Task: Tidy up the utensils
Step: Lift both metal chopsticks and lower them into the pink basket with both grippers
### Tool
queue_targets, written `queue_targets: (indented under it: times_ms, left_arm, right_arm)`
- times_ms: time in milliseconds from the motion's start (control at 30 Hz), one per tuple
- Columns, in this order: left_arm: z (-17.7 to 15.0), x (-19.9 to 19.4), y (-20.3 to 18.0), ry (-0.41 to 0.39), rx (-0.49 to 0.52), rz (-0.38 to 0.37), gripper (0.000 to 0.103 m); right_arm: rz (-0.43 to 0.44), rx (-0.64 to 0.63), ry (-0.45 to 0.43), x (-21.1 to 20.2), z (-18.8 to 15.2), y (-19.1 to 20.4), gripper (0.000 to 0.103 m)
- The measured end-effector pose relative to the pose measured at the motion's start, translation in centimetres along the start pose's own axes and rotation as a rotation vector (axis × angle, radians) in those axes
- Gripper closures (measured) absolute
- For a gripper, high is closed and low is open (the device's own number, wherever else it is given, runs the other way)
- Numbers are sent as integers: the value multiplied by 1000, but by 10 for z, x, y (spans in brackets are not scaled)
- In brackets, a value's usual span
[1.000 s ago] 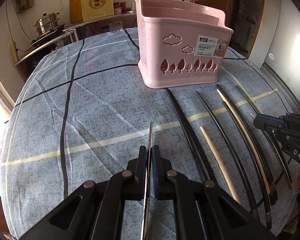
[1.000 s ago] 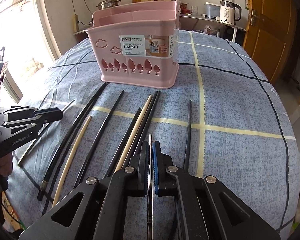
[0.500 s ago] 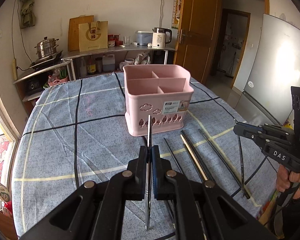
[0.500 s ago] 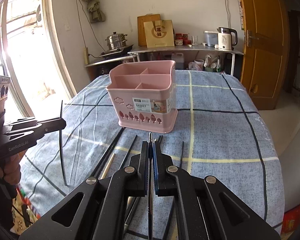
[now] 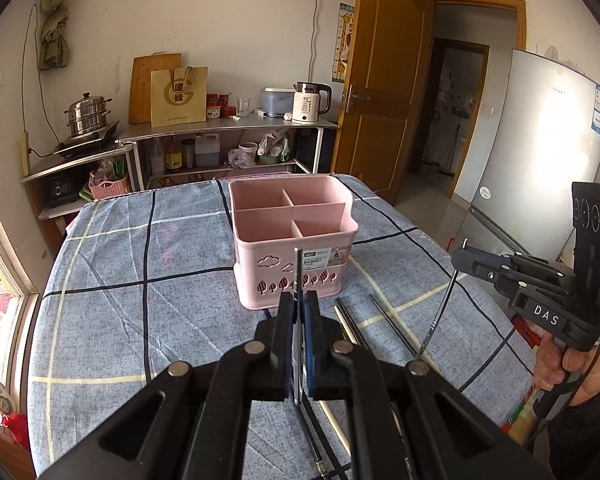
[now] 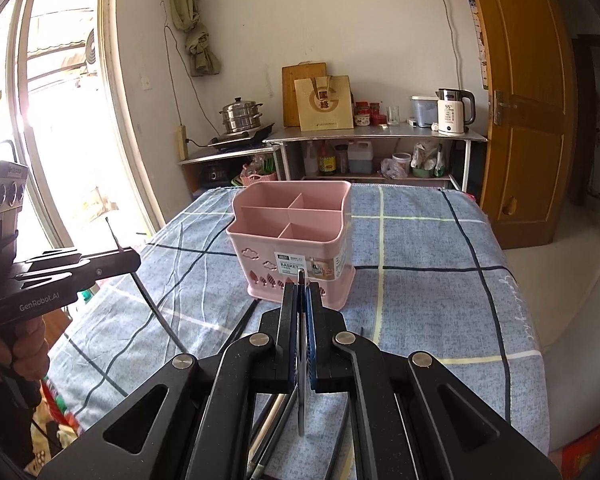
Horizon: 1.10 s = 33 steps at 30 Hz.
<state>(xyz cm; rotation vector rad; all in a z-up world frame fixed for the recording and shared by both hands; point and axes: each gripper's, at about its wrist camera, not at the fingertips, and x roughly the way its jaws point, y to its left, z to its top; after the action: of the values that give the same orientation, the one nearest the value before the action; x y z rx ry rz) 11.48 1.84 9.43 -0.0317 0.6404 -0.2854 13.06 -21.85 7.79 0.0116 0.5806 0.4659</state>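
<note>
Since each claw already pinches a single thin chopstick, the step in hand looks like carrying both to the pink plastic four-compartment basket (image 5: 294,236) and dropping them in, and doing that well would mean bringing each stick over one chosen cell, turning it steeply tip-down, and lowering it past the rim before the jaws part, so it cannot bounce off a divider or tip the light basket. The left claw (image 5: 297,312) is closed on a slim silvery metal chopstick (image 5: 296,272), which runs between its blue pads and points toward the basket's front wall. The right claw (image 6: 301,300) is likewise clamped on a second thin metal chopstick (image 6: 301,280), gripped partway along with its lower end hanging below the jaws. Seen from the left wrist view, the right claw is held roughly level, high above the worktop's right edge, its stick hanging slantwise downward; from the right wrist view the left claw mirrors this, raised at the left with a dark stick crossing it at a slant. Both are near but apart from the basket, which stands upright and empty on the blue-grey checked cloth of the worktop (image 5: 140,288). Several more dark and pale chopsticks (image 5: 392,322) lie on the cloth before the basket.
</note>
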Motion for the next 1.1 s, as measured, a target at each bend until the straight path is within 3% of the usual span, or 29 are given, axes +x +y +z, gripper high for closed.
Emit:
queue_targets:
  times_ms: [367,800,1100]
  left_arm:
    - [51,13,8,-20,-16,-33,98]
    - [131,26,31,-111,-52,-28,98]
    - [137,71,56,-81,-109,-18,98]
  right_arm:
    - [33,-53,-71,6,48,14,99]
    - [86,-58,-191,32,122,24,99]
    - [91,-37,-187,76,136,29,99]
